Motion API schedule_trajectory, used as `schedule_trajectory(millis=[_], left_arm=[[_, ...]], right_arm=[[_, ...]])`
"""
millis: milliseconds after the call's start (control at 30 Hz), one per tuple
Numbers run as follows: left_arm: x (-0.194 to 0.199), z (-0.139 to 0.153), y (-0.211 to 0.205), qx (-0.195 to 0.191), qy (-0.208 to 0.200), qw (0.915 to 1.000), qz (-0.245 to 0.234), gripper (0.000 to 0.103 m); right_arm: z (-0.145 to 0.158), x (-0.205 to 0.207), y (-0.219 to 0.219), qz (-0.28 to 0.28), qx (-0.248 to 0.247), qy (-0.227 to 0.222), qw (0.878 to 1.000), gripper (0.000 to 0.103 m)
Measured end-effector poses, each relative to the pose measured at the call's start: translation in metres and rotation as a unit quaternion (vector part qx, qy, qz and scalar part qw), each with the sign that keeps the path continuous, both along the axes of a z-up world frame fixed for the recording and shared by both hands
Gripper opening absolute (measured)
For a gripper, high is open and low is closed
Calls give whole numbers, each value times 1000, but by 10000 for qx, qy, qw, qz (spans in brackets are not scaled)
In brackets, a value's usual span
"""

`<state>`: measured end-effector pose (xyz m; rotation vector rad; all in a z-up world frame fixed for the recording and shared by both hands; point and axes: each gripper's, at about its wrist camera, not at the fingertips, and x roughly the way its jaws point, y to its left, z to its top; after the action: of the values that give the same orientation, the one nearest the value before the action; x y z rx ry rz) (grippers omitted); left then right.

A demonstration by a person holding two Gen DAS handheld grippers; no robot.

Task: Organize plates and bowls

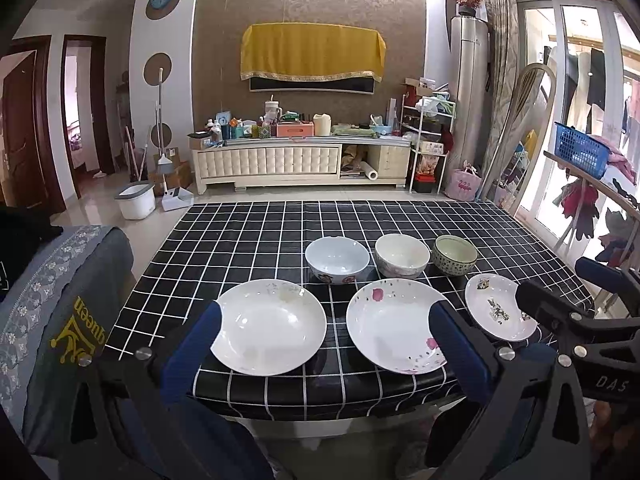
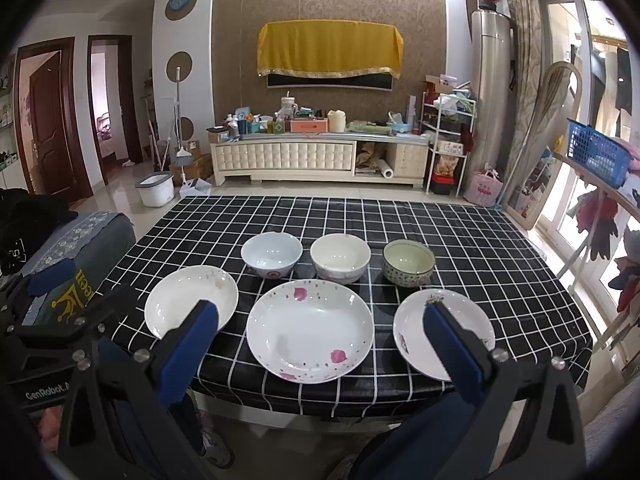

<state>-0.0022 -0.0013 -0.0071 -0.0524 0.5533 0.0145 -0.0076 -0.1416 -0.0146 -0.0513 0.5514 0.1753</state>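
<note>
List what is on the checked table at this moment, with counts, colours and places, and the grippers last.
plates: 3, white; plain at left, pink-flowered in the middle, small patterned one at right; front row.
bowls: 3; pale blue at left, cream in the middle, green patterned at right; back row.
table: 1, black cloth with white grid.
left gripper: 1, black with blue pads, open, empty, above the near table edge.
right gripper: 1, same colours, open, empty, over the front row.
</note>
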Motion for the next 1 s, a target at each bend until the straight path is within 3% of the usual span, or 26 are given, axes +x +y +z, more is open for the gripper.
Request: schedule_trajectory(millis=[1000], left_arm=[[-3,2,-4,107,20,9999,16,103]], right_arm=[[2,-3,-2,81,82,99,9999,103]])
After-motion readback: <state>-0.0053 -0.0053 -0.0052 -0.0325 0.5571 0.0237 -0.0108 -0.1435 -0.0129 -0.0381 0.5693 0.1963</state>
